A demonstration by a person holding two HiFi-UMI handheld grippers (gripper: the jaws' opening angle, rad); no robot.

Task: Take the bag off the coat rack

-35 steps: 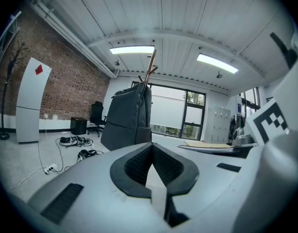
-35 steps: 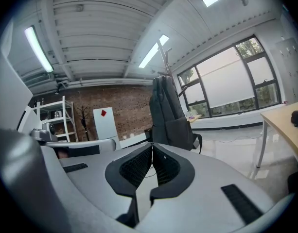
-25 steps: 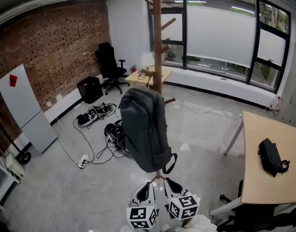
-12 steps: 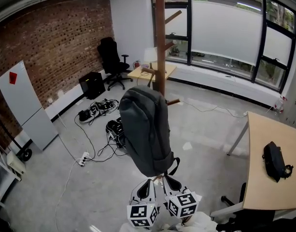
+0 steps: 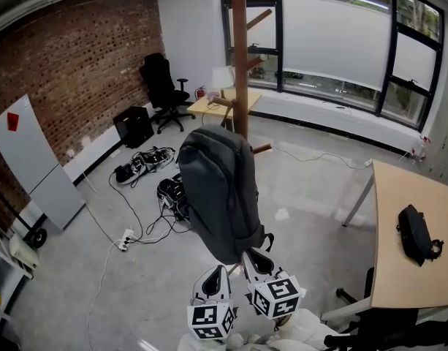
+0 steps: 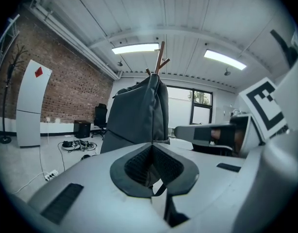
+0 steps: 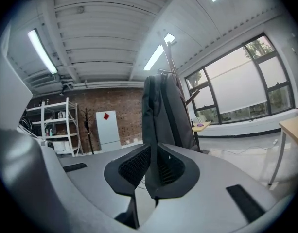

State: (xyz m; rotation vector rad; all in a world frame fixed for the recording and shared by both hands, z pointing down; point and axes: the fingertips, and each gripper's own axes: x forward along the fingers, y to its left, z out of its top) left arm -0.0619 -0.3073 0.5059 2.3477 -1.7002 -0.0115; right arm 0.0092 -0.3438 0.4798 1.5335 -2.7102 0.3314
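Brick wall: a white cabinet and a black office chair stand against it. Cables lie tangled on the grey concrete floor near it. Large windows adjoin it at the corner, with a small wooden table below. Ceiling strip lights are lit.

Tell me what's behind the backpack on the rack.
The coat rack's wooden pole rises behind the backpack, with one peg poking out beside it. The peg it hangs from, and the pole's lower part, are covered.

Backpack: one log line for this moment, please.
backpack: hanging on coat rack | left gripper: shut, below it | right gripper: shut, below it
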